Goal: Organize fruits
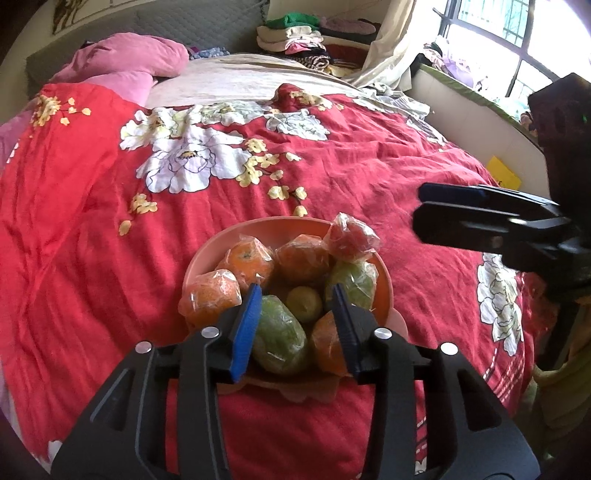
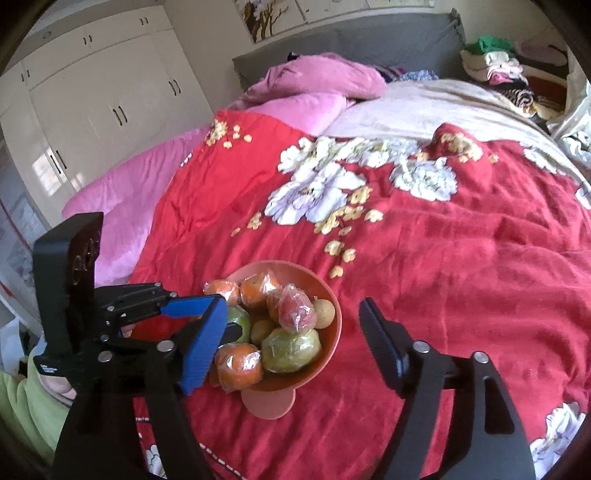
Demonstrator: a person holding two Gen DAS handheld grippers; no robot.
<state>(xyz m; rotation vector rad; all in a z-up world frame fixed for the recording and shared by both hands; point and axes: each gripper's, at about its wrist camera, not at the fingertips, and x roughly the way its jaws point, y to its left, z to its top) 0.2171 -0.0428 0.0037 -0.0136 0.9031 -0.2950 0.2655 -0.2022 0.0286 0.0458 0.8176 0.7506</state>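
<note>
A peach pedestal bowl (image 1: 280, 226) (image 2: 327, 360) stands on the red floral quilt and holds several plastic-wrapped fruits: oranges (image 1: 245, 260), green ones and a red one (image 1: 351, 238) (image 2: 297, 310) on top. My left gripper (image 1: 295, 314) (image 2: 225, 315) hangs over the bowl's near side. A wrapped green fruit (image 1: 282, 339) lies between its fingers, against the left blue pad, with a gap to the right pad. My right gripper (image 2: 291, 304) (image 1: 421, 208) stands open and wide, just right of the bowl and above it, holding nothing.
The red quilt (image 2: 443, 277) covers most of the bed. Pink pillows (image 2: 314, 81) and a beige blanket lie at its head, with a pile of folded clothes (image 1: 295, 35) beyond. A white wardrobe (image 2: 103, 92) stands on the left, a window (image 1: 517, 33) on the right.
</note>
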